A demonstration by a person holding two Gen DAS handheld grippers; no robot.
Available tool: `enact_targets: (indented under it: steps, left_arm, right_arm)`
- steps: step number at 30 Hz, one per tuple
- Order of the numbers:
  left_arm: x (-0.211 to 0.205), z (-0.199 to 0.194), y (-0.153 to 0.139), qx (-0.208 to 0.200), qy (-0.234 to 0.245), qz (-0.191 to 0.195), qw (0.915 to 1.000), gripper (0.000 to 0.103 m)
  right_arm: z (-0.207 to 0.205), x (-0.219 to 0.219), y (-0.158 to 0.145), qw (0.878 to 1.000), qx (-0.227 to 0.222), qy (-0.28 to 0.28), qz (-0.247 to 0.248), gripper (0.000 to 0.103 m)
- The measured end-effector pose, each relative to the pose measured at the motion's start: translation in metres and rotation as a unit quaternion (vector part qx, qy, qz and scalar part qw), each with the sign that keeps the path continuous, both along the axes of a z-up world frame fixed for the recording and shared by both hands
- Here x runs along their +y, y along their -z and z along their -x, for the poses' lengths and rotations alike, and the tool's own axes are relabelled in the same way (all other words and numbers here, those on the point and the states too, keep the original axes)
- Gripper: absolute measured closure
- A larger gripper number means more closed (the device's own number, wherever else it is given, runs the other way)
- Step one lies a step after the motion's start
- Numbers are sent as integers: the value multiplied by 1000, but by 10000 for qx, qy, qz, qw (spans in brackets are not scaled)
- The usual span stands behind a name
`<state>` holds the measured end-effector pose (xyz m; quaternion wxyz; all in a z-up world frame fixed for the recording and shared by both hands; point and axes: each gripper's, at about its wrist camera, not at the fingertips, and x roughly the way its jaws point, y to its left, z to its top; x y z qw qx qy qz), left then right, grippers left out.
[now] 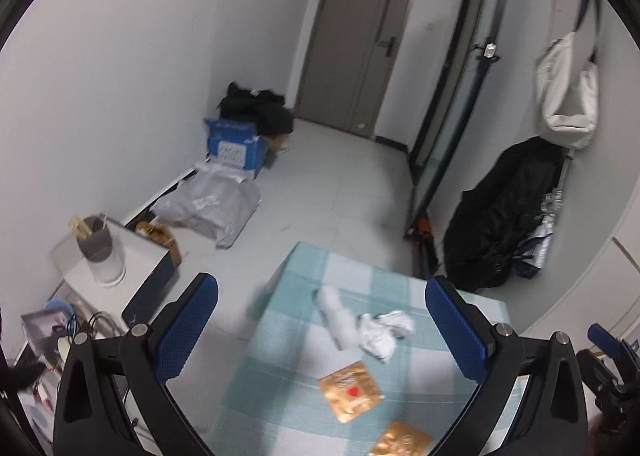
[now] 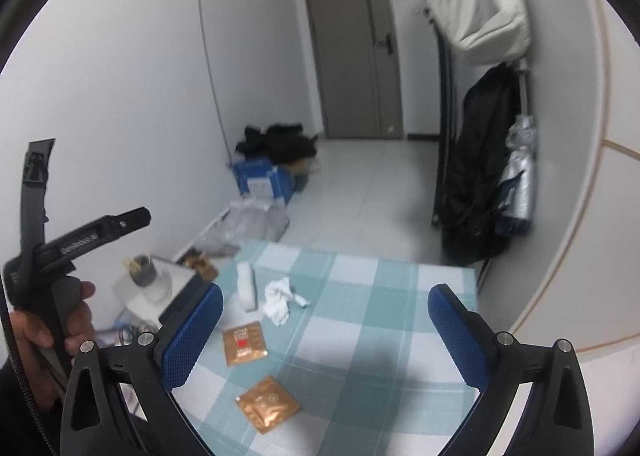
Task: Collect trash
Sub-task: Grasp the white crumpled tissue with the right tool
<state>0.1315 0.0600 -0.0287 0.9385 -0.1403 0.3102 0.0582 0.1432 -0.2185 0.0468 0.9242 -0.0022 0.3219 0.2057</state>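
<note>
On the checked tablecloth lie four pieces of trash: one rolled white tissue, one crumpled white tissue just beside it, and two gold foil wrappers nearer the cameras. Left gripper and right gripper both hover above the cloth, jaws spread wide, holding nothing. Recommended: lower one gripper over a single item, fingers straddling it, then close; flat wrappers likely need an edge pinch.

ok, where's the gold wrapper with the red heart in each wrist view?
Left wrist: gold wrapper with the red heart, lower centre on the checked cloth.
Right wrist: same wrapper, left of centre, beside the left finger.
Shared landmark: crumpled white tissue, just beyond it.
</note>
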Motion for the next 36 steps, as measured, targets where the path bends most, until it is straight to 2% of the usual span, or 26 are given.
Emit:
enact_targets:
  steps: [4, 7, 9, 12, 15, 16, 21, 23, 27, 32, 36]
  left_arm:
    - [22, -8, 11, 267, -115, 357, 9989, 1]
    - [30, -14, 17, 479, -184, 487, 9975, 1]
    - [35, -17, 21, 553, -214, 566, 9966, 1]
    - [40, -20, 24, 648, -266, 627, 9956, 1]
    - [42, -25, 29, 765, -280, 602, 9949, 1]
    - [42, -26, 30, 814, -272, 585, 9946, 1]
    - [44, -31, 36, 977, -240, 582, 9932, 1]
    - [45, -32, 36, 1013, -241, 623, 9926, 1]
    - [47, -34, 39, 1076, -260, 553, 9923, 1]
    - [56, -35, 46, 1216, -375, 672, 9896, 1]
    - [58, -35, 47, 1244, -439, 761, 9883, 1]
  right_arm:
    - [-32, 28, 17, 9989, 179, -304, 312, 0]
    - [-64, 50, 38, 9964, 472, -561, 431, 0]
    - [-83, 62, 54, 9944, 691, -624, 494, 0]
    - [-114, 78, 86, 9879, 1256, -799, 436, 1]
    - [-132, 93, 113, 9809, 1625, -964, 458, 7]
    - [-136, 98, 123, 9787, 1698, -1040, 510, 12]
    - [-144, 117, 151, 9717, 1740, -1378, 811, 18]
    - [-142, 127, 156, 9685, 1671, -1586, 942, 28]
    - [-135, 144, 164, 9611, 1662, -1911, 1105, 33]
    - [-133, 153, 174, 9542, 1787, -1931, 1422, 61]
    - [-132, 151, 175, 9544, 1800, -1904, 1432, 76]
